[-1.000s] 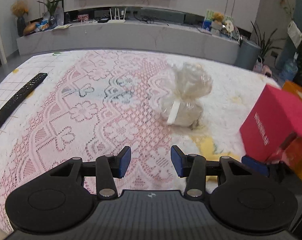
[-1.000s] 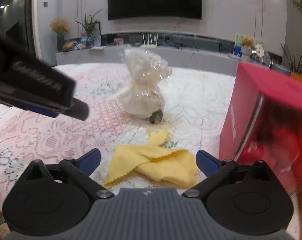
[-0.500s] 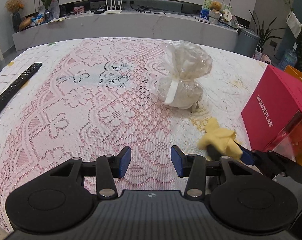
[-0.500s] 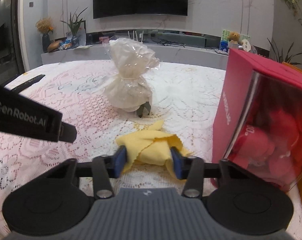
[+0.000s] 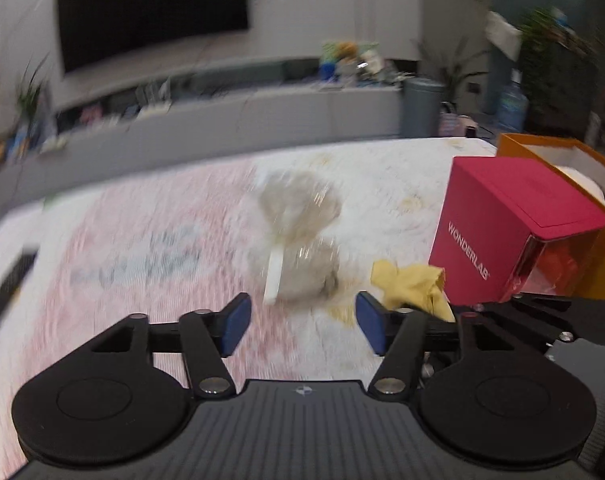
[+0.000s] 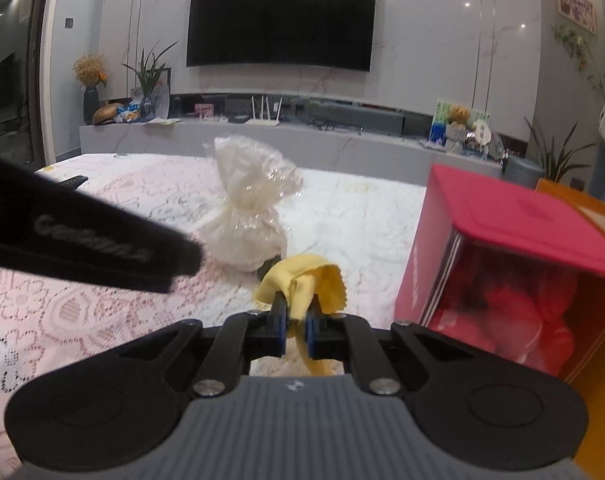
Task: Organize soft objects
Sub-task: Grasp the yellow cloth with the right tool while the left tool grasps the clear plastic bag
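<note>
My right gripper is shut on a small yellow cloth and holds it bunched above the lace tablecloth; the cloth also shows in the left wrist view. A clear cellophane bag tied with a white ribbon stands just behind the cloth; in the left wrist view the bag is blurred. My left gripper is open and empty, in front of the bag and left of the cloth.
A red box marked WONDERLAB with a red soft thing behind its clear side stands at the right. An orange box is behind it. A black remote lies at the far left.
My right gripper has closed fully on the yellow cloth and lifted it off the table. My left gripper has opened wider and swung, blurring its view.
</note>
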### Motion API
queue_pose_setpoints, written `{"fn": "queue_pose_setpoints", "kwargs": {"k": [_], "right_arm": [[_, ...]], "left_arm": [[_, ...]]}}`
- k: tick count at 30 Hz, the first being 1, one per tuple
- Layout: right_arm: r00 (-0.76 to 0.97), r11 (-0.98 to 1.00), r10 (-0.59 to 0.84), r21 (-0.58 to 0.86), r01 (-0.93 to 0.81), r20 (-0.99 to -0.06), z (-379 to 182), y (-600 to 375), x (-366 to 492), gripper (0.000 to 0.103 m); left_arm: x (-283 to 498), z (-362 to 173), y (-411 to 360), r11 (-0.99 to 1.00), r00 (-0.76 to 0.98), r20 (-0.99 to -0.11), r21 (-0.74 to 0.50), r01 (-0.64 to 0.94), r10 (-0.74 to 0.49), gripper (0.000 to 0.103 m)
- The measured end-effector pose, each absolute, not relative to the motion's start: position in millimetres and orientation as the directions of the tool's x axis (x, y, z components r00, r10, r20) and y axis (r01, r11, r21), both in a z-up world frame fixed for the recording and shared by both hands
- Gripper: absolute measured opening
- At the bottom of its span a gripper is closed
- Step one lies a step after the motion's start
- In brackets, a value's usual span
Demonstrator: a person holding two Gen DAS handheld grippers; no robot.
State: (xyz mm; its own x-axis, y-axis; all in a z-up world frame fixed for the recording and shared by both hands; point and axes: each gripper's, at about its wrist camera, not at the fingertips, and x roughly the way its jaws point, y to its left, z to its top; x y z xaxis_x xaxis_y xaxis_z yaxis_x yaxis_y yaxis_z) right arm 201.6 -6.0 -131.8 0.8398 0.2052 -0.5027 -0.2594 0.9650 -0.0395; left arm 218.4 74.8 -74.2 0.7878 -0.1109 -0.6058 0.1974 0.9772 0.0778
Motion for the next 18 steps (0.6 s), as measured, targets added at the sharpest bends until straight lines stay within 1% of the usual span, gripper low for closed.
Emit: {"fn": "queue_pose_setpoints", "kwargs": {"k": [6,8,11,13,16,18], "right_arm": [[0.855,0.971,0.179,-0.051,-0.232,-0.487,-133,-5,207,0.006],[0.856,0.974,0.174,-0.039,-0.221,-0.487,-134,-5,210,0.006],[0.862,0.977,0.148,-0.061,-0.203,-0.485,-136,1,213,0.006],[0.861,0.981,0.135,-0.059,-0.187,-0.490,-138,3,217,0.006],[0.855,0.986,0.123,-0.036,-0.163,-0.504,-143,6,223,0.006],[0.854,0.987,0.128,-0.022,-0.161,-0.505,-145,8,225,0.006]], "left_arm": [[251,-92,66,0.957,0.810,-0.571,0.142,0.253,-0.130,0.082],[263,-96,65,0.958,0.814,-0.569,0.151,0.242,-0.116,0.082],[274,-99,67,0.968,0.811,-0.572,0.112,0.226,-0.123,0.082],[279,-101,67,0.969,0.812,-0.572,0.115,0.220,-0.117,0.082],[288,-107,68,0.970,0.815,-0.572,0.133,0.203,-0.092,0.077],[293,-110,70,0.974,0.812,-0.577,0.124,0.191,-0.085,0.077]]}}
